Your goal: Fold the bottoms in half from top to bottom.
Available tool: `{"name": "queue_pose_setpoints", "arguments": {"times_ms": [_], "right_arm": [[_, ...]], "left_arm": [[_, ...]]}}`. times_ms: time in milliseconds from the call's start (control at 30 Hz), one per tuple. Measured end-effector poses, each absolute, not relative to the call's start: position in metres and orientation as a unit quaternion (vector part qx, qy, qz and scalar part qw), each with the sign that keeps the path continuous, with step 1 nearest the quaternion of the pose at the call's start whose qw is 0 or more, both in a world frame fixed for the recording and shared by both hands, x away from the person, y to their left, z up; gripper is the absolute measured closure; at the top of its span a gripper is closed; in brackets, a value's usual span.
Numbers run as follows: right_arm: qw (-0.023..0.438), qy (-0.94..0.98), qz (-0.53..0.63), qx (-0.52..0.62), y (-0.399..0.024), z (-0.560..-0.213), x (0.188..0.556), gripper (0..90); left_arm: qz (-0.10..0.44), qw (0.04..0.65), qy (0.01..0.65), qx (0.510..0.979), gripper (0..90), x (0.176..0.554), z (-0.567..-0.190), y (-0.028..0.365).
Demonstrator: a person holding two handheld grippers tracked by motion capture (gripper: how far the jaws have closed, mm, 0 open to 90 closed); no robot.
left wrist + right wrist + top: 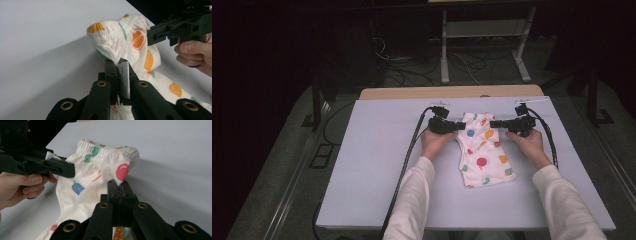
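A pale lavender table top (377,165) fills the scene, dark floor and cables beyond its far edge. Near the table's far middle lies a small white cotton pair of shorts with coloured fruit prints (482,155), waistband away from the person. The left gripper (458,125), jaws clamped tight, pinches the waistband's left corner, lifting the cloth off the table. The right gripper (493,124), likewise clenched, grips the opposite waistband corner. Both hands come in level, jaws pointing inward at each other across the waistband, white sleeves (412,200) reaching from the table's near edge.
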State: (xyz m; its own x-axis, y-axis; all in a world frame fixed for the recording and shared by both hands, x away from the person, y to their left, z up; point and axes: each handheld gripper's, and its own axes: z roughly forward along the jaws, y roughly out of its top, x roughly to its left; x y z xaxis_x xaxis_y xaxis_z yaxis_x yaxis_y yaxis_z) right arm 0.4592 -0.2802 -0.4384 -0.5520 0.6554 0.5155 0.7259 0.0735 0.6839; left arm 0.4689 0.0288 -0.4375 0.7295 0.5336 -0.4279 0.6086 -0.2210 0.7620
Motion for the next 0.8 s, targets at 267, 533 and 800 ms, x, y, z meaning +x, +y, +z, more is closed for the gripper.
{"name": "queue_pose_setpoints", "arguments": {"times_ms": [267, 533, 800], "right_arm": [[0.025, -0.734, -0.492, -0.467, -0.282, -0.431, 0.449, 88.3], [0.006, -0.749, -0.487, -0.449, -0.28, -0.429, 0.436, 88.3], [0.009, -0.746, -0.495, -0.446, -0.285, -0.428, 0.429, 88.3]], "left_arm": [[-0.038, 0.512, 0.354, 0.782, 86.3, 0.457, -0.431, 0.028], [-0.038, 0.518, 0.345, 0.782, 86.3, 0.446, -0.43, 0.029], [-0.04, 0.52, 0.338, 0.783, 86.3, 0.438, -0.424, 0.027]]}}
